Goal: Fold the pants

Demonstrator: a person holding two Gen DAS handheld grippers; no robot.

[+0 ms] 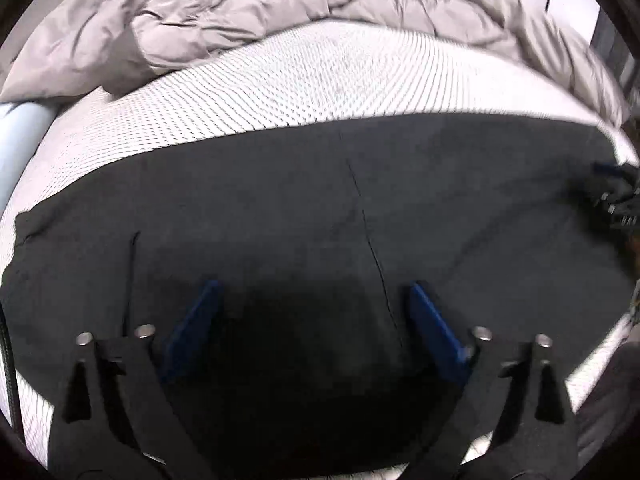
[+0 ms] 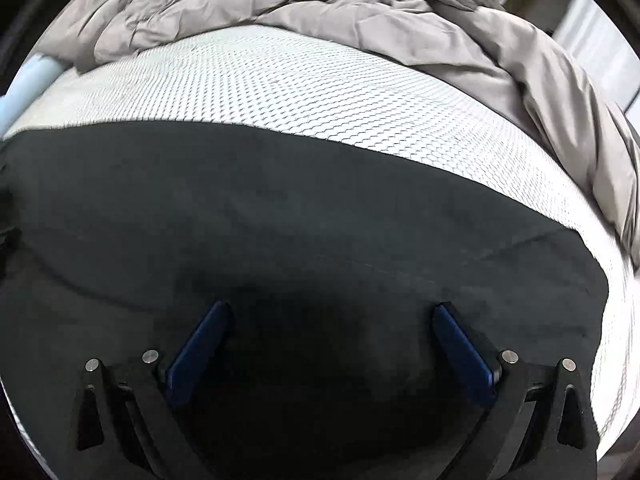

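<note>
Dark grey pants (image 1: 280, 208) lie flat across the near part of a white patterned mattress (image 1: 320, 76); they also fill the lower half of the right wrist view (image 2: 240, 208). My left gripper (image 1: 316, 288) is open with blue pads, hovering just above the pants and holding nothing. My right gripper (image 2: 332, 308) is open too, just above the pants near their right end, empty. The right gripper also shows at the far right edge of the left wrist view (image 1: 616, 200).
A rumpled grey-beige duvet (image 1: 224, 12) is piled along the far side of the mattress and down its right side (image 2: 560, 92). A pale blue object (image 1: 20, 136) sits at the left edge of the bed.
</note>
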